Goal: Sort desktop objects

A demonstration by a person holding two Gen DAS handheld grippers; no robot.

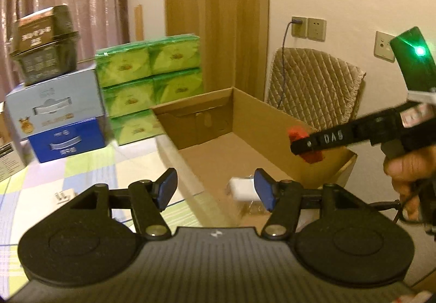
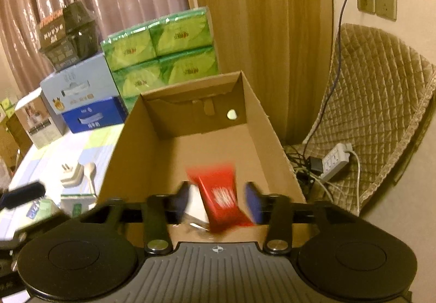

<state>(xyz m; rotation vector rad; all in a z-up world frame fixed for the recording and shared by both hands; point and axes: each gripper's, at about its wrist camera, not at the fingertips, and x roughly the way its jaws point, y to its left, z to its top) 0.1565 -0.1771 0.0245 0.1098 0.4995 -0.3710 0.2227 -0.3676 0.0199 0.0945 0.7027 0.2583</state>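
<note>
Holding both grippers over the cardboard box (image 2: 256,112), you have the right gripper (image 2: 218,202) with its jaws spread and the red packet (image 2: 218,191) between them; the packet is blurred and tilted, and neither blue pad seems to press on it (the gap on each side is visible in the right wrist view). From the left wrist view the same red packet (image 1: 305,143) shows at the tip of the right gripper (image 1: 302,143), above the box's right wall, with your right hand (image 1: 406,175) gripping the handle.

Your left gripper (image 1: 215,190) stands open too, with nothing between its pads. Just past its right pad lies a white block (image 1: 241,190) on the box floor; the right wrist view also shows a white thing (image 2: 196,206) beside the red packet, partly hidden.

Outside the box, on the checked tablecloth (image 2: 68,150), you have a white plug adapter (image 2: 72,173) and a pale spoon (image 2: 91,172) just beside each other, and nearer you a small green-and-white carton (image 2: 77,203). Behind the box stands a stack of green tissue packs (image 2: 163,55), left of it a pale blue box (image 2: 79,85) on a dark blue box (image 2: 94,115).
</note>
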